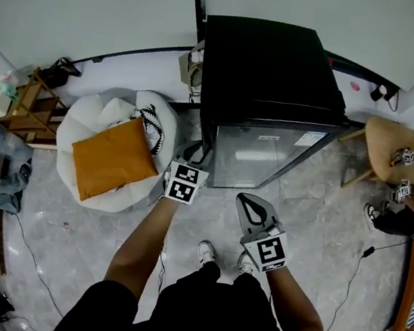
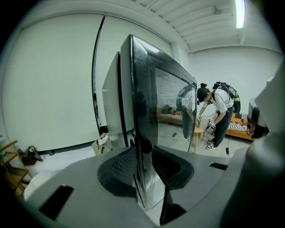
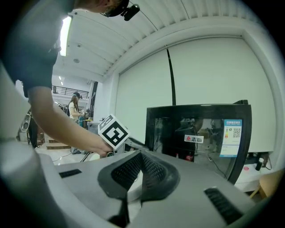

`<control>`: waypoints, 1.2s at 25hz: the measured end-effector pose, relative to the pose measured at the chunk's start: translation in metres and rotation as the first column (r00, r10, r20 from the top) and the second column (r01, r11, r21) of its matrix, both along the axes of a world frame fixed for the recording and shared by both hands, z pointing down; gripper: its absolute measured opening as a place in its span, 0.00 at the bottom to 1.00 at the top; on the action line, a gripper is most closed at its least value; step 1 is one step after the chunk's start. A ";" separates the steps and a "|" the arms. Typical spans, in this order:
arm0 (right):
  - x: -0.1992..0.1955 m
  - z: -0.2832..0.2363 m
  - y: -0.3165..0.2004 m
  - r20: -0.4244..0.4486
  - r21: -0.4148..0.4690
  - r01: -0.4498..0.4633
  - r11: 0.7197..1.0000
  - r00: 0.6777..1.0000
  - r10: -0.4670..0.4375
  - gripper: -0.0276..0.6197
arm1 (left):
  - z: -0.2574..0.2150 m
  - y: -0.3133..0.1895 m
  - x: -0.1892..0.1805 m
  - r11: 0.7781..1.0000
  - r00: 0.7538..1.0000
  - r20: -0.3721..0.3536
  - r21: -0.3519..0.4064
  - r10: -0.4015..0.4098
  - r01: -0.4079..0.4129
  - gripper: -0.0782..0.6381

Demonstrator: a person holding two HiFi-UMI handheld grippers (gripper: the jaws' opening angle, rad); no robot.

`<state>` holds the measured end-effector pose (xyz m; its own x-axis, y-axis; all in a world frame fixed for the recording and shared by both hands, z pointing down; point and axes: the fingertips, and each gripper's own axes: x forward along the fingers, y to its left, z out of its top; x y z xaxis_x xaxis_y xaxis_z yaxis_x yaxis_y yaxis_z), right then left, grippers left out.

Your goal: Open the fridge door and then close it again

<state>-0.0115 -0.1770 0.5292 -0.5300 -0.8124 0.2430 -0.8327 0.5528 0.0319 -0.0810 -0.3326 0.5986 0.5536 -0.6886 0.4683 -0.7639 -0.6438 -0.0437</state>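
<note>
Two grippers are facing the fridge door (image 1: 269,156) at upper centre of the head view, the left gripper (image 1: 195,154) reaching its left edge. The left gripper view shows its jaws pinching that edge. In the right gripper view, the right gripper (image 3: 141,162) is idling, pressed together, empty. Opening seems to be starting; a steady outward pull should follow.

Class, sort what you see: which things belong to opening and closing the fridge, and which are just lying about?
Job in hand: fridge, fridge door, left gripper clamped on the door's edge.
Lying about: orange cushion, white beanbag, wooden side table.
</note>
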 end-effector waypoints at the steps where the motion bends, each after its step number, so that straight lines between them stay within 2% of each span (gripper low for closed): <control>1: 0.001 0.000 0.000 -0.003 0.003 0.000 1.000 1.000 0.000 0.07 | 0.000 0.000 0.000 1.000 1.000 0.000 -0.001 -0.001 0.001 0.28; 5: 0.001 0.003 -0.001 -0.021 0.001 0.006 1.000 1.000 -0.006 0.07 | 0.002 -0.001 0.000 1.000 1.000 0.006 -0.005 -0.005 0.006 0.28; 17: -0.001 -0.001 0.004 0.011 0.011 0.027 1.000 1.000 -0.027 0.07 | 0.002 0.001 0.001 1.000 1.000 0.009 -0.016 -0.011 0.012 0.28; 23: -0.002 -0.003 0.001 0.012 0.018 0.030 0.999 0.999 -0.030 0.07 | -0.001 0.033 0.002 1.000 1.000 -0.026 0.012 -0.010 0.010 0.27; 30: -0.001 -0.005 0.011 0.008 0.025 0.023 0.999 1.000 -0.023 0.07 | -0.001 0.057 0.002 1.000 1.000 -0.011 0.015 0.005 -0.005 0.25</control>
<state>-0.0122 -0.1657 0.5245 -0.5506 -0.8058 0.2180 -0.8201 0.5709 0.0387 -0.0786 -0.2754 0.5976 0.5622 -0.6925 0.4521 -0.7612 -0.6470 -0.0445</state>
